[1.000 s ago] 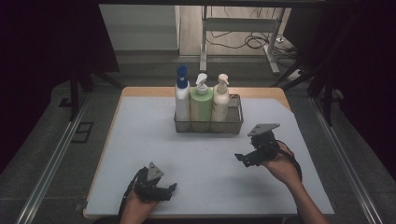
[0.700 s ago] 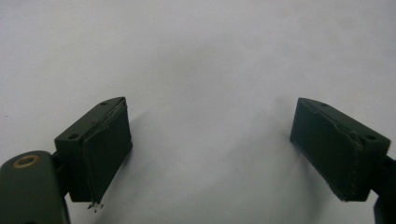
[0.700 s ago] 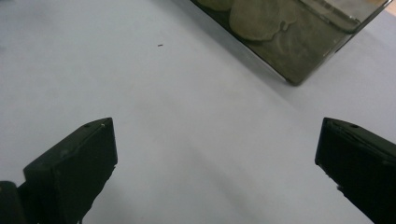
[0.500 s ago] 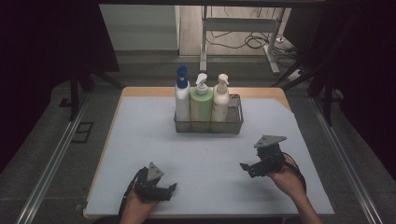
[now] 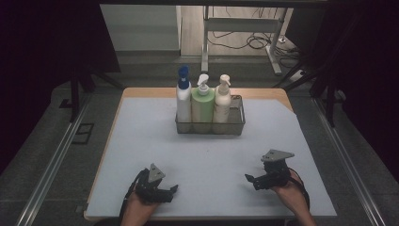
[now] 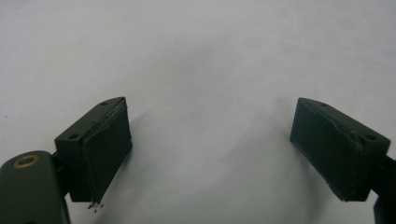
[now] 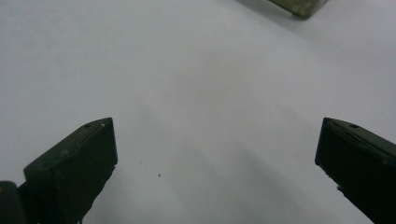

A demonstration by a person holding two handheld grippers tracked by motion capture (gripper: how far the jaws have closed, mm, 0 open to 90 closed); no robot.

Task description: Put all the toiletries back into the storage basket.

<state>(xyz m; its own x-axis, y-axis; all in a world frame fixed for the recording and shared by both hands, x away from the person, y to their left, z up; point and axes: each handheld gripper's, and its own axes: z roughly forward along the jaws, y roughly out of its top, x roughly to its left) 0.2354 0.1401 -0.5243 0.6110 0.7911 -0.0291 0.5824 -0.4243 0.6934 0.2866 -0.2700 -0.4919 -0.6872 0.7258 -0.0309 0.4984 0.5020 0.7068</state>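
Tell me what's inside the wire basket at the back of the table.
The wire basket holds three upright pump bottles in a row: a blue-capped bottle, a green bottle and a cream bottle. The mesh veils their bases.

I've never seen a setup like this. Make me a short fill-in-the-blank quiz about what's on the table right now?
1. The wire basket holds ____ pump bottles.
2. The middle bottle is ____ in colour.
3. The bottle with the blue top stands at the ____ end of the row in the high view.
4. The jaws of the left gripper and the right gripper stand ____, holding nothing.

Missing words: three; green; left; open
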